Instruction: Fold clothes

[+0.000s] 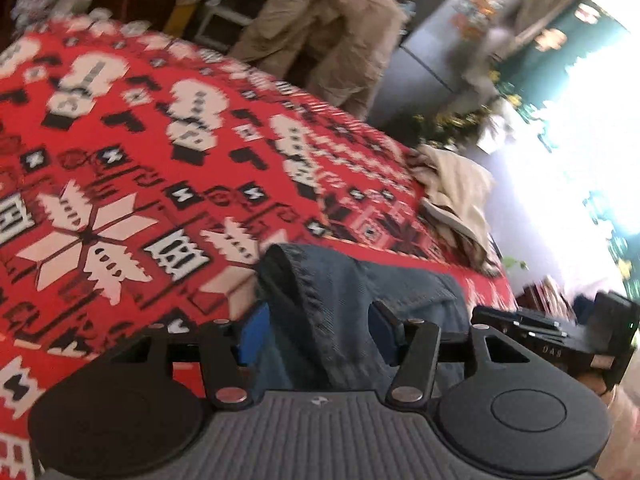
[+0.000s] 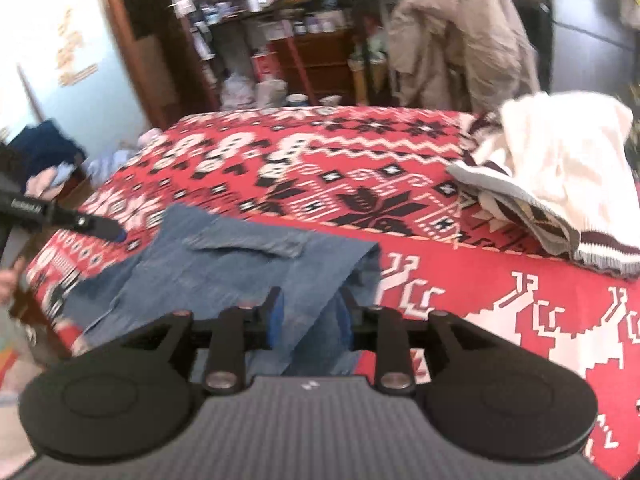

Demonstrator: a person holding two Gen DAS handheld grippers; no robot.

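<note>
A blue denim garment (image 2: 240,256) lies partly spread at the near edge of the bed, with a pocket flap showing. My right gripper (image 2: 310,316) is shut on its near edge, the cloth pinched between the blue pads. In the left wrist view a thick fold of the same denim garment (image 1: 332,292) rises between the blue pads of my left gripper (image 1: 316,324), which holds it. The left gripper (image 2: 100,227) also shows at the denim's left side in the right wrist view. The right gripper (image 1: 552,336) appears low at the right in the left wrist view.
A red patterned blanket (image 2: 360,160) covers the bed. A cream and maroon knit heap (image 2: 552,184) lies at its right side. A beige coat (image 2: 460,40) hangs beyond the bed, with cluttered shelves (image 2: 280,20) behind. A hand (image 2: 8,280) shows at the left edge.
</note>
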